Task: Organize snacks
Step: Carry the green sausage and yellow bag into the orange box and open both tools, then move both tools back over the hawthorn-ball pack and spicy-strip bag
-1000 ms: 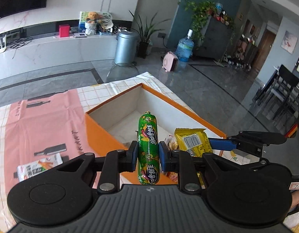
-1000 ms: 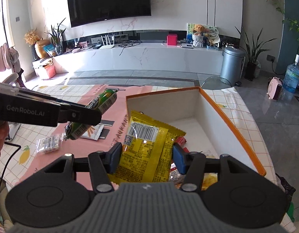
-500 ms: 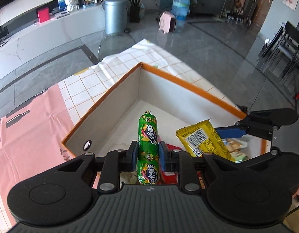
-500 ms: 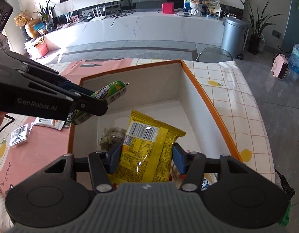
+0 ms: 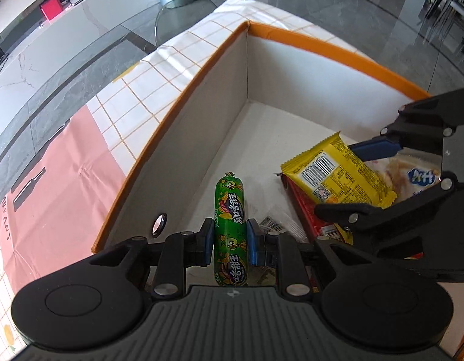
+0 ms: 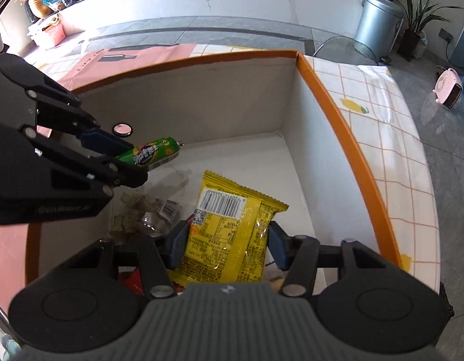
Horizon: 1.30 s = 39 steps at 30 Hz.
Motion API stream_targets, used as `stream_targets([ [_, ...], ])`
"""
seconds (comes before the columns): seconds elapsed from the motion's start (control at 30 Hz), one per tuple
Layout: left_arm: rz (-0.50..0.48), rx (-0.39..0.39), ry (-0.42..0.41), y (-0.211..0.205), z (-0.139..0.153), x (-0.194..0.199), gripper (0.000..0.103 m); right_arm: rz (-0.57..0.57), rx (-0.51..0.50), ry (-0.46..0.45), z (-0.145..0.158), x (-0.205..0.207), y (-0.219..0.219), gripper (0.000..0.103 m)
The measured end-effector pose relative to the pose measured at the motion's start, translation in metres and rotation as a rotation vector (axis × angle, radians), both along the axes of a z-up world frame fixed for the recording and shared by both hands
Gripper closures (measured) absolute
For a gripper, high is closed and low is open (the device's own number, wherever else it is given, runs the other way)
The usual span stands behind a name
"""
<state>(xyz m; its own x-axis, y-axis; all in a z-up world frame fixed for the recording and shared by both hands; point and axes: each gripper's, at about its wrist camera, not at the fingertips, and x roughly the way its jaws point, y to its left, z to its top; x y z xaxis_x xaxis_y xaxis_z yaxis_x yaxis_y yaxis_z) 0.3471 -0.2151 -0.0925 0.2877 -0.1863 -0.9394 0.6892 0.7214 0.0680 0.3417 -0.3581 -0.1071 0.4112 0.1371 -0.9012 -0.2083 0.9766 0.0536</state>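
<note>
Our left gripper (image 5: 229, 242) pinches a green sausage stick (image 5: 229, 228) between its blue pads (image 5: 207, 242), the jaws drawn in tight against the wrapper. The sausage runs lengthwise between the fingers and points down into the orange-rimmed box (image 5: 307, 40), its tip above the white floor near the left wall. From the right wrist view we see that same gripper (image 6: 132, 162) coming in from the left with the sausage stick (image 6: 155, 154) jutting out past its fingertips.

Our right gripper (image 6: 224, 240) clamps a yellow snack packet (image 6: 229, 225) across its width, the pads (image 6: 176, 240) pressing both edges so the film buckles a little. The barcode end points away from us, over the box floor. In the left wrist view the right gripper (image 5: 382, 177) holds the yellow snack packet (image 5: 337, 174) tilted above a red packet (image 5: 304, 207) and a pale packet with blue lettering (image 5: 418, 177).

Both grippers hang inside the box (image 6: 337, 114). On its floor, below the left one, lies a crumpled clear wrapper (image 6: 147, 213). A round metal stud (image 6: 121, 129) sits in the left wall.

The box rests on a table with a pink mat (image 5: 57, 180) and a checked cloth (image 6: 391, 138). Beyond stands a grey bin (image 6: 378, 27).
</note>
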Motion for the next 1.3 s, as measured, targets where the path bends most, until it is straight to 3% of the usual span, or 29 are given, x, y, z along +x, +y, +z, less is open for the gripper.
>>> stream_targets([
  [0.37, -0.014, 0.093, 0.003, -0.012, -0.015, 0.004, 0.079, -0.036, 0.014, 0.064, -0.010, 0.006, -0.003, 0.047],
  [0.5, -0.025, 0.123, -0.011, -0.015, -0.020, 0.001, 0.078, -0.050, 0.009, 0.057, -0.007, 0.004, -0.002, 0.035],
  [0.57, -0.023, 0.129, -0.017, -0.016, -0.021, 0.001, 0.078, -0.058, 0.014, 0.054, -0.007, 0.004, -0.003, 0.034],
  [0.87, -0.002, 0.098, -0.046, -0.011, -0.010, -0.003, 0.074, -0.090, 0.014, 0.032, 0.000, -0.002, -0.008, 0.024],
  [1.13, -0.017, 0.064, -0.084, -0.004, 0.013, -0.023, 0.073, -0.086, 0.011, 0.016, 0.016, -0.014, -0.006, 0.024],
  [1.3, 0.010, -0.001, -0.131, 0.008, 0.038, -0.043, 0.073, -0.097, 0.018, -0.017, 0.033, -0.030, -0.001, 0.024],
])
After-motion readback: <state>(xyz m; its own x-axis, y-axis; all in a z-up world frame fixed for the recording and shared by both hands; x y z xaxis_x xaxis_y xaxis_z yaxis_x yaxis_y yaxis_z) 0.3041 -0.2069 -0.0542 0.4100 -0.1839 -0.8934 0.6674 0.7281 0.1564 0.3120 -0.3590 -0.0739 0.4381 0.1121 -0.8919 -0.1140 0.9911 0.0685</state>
